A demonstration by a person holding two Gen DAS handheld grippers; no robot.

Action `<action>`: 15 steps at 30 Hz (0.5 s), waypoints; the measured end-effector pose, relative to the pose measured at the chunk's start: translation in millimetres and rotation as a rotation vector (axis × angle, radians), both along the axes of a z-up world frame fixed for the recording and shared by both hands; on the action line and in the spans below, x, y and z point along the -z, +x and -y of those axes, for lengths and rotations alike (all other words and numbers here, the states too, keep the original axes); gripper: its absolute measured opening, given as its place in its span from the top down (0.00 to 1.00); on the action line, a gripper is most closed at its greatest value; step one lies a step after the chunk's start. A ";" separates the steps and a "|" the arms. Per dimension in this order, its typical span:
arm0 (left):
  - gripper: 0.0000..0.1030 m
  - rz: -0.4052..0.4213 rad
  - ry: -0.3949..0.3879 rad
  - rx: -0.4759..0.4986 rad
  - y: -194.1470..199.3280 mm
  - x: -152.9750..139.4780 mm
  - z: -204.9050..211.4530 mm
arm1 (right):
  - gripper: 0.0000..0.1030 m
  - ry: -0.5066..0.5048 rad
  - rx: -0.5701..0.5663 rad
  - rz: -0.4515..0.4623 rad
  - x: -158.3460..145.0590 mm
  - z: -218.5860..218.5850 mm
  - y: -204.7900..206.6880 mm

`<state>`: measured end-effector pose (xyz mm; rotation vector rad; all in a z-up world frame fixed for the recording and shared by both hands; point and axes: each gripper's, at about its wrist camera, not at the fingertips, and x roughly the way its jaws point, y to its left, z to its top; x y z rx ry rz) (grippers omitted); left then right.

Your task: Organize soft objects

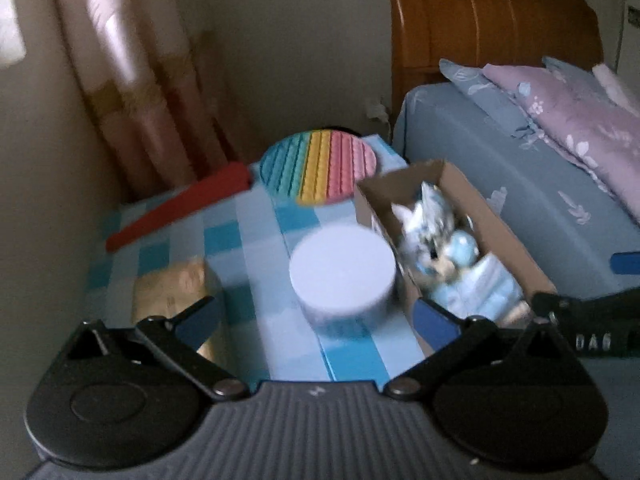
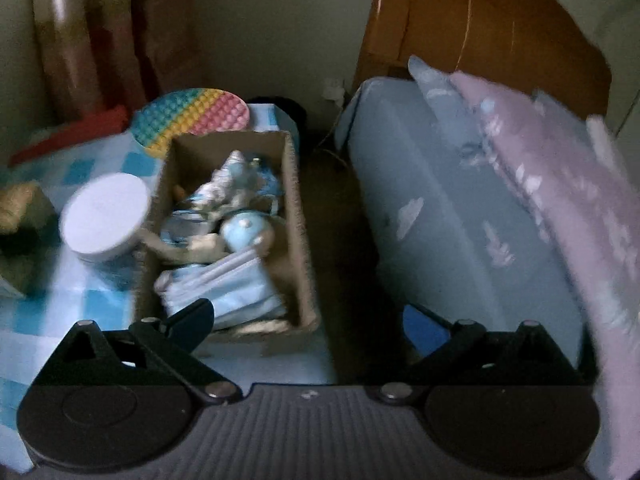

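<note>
A brown cardboard box [image 1: 504, 232] [image 2: 296, 216] stands on the blue checked table [image 1: 248, 256] [image 2: 80, 304], by its right edge. It holds a blue-and-white plush toy [image 1: 436, 232] [image 2: 236, 200] and pale blue face masks [image 1: 488, 284] [image 2: 228, 284]. A rainbow pop-it pad [image 1: 320, 166] [image 2: 192, 118] lies behind the box. My left gripper [image 1: 316, 322] is open and empty above the table, just behind a white round lidded tub [image 1: 342, 272] [image 2: 106, 216]. My right gripper [image 2: 310, 326] is open and empty over the box's near right corner and the gap beside the bed.
A red strip [image 1: 180, 204] [image 2: 68, 134] lies at the table's far left. A tan packet [image 1: 176, 288] [image 2: 20, 208] sits at the near left. A bed [image 1: 500, 168] [image 2: 460, 216] with blue and pink pillows stands right of the table. Curtains hang behind.
</note>
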<state>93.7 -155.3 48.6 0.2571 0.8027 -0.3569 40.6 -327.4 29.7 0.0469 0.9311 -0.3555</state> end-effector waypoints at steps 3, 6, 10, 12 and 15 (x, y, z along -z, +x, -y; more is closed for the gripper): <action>0.01 0.000 0.025 0.003 -12.0 4.7 -0.5 | 0.00 0.046 0.022 0.024 -7.0 -8.3 -10.0; 0.01 0.012 0.033 -0.004 -21.3 5.6 -5.8 | 0.00 0.038 0.015 0.015 -8.9 -20.6 -13.8; 0.01 -0.001 0.059 -0.021 -24.7 9.2 -10.2 | 0.00 0.040 0.006 0.014 -9.8 -30.5 -14.8; 0.01 -0.001 0.072 -0.036 -23.6 11.7 -11.9 | 0.00 0.040 0.004 0.010 -9.2 -33.4 -14.0; 0.01 -0.010 0.074 -0.040 -22.3 14.4 -13.1 | 0.00 0.038 -0.007 0.004 -7.9 -37.4 -12.9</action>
